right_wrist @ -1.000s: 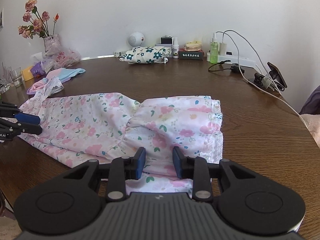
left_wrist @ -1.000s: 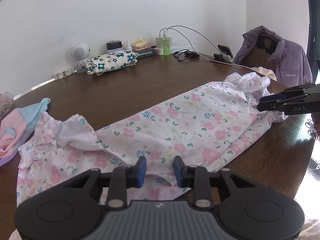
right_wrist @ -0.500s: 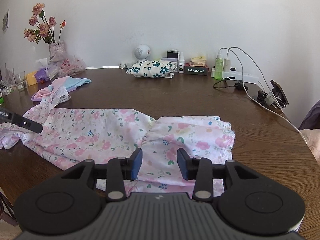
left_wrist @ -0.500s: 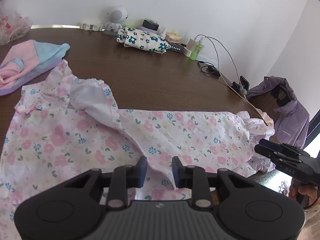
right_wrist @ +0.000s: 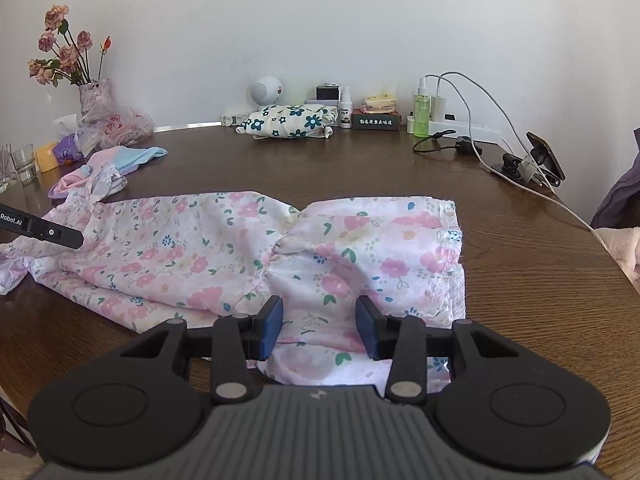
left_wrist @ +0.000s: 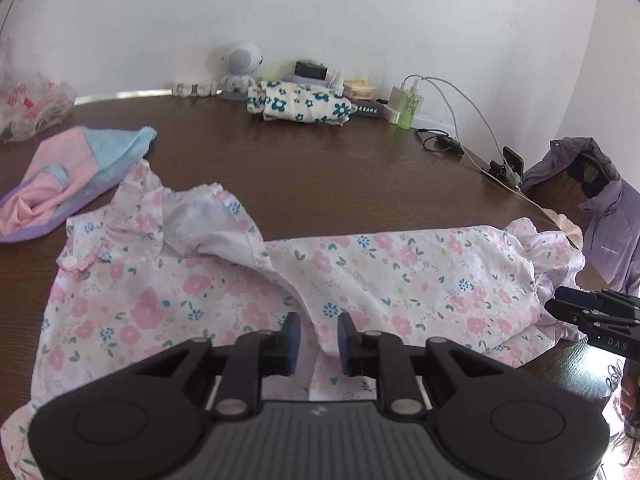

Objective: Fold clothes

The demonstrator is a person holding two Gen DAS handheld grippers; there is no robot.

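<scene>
L gripper (left_wrist: 316, 330) jaws opening, floral dress (left_wrist: 360, 272) fold between pads | R gripper (right_wrist: 319, 322) jaws apart over hem, no clamp | dress flat on surface (right_wrist: 360, 168)

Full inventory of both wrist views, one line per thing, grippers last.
floral dress: 1, white with pink and blue flowers, spread across the near table
table: 1, dark brown wood, under everything
pink and blue garment: 1, pink, blue, purple, beyond the dress's collar end
folded floral cloth: 1, cream with teal flowers, far edge by the wall
round speaker: 1, white, behind the folded cloth
green spray bottle: 1, beside the power strip
phone on stand: 1, black, table's right edge
vase of dried roses: 1, far left corner
purple jacket: 1, on a chair past the table
left gripper: black, blue pads, jaws opening, dress fold between
right gripper: black, blue pads, jaws open over the hem
</scene>
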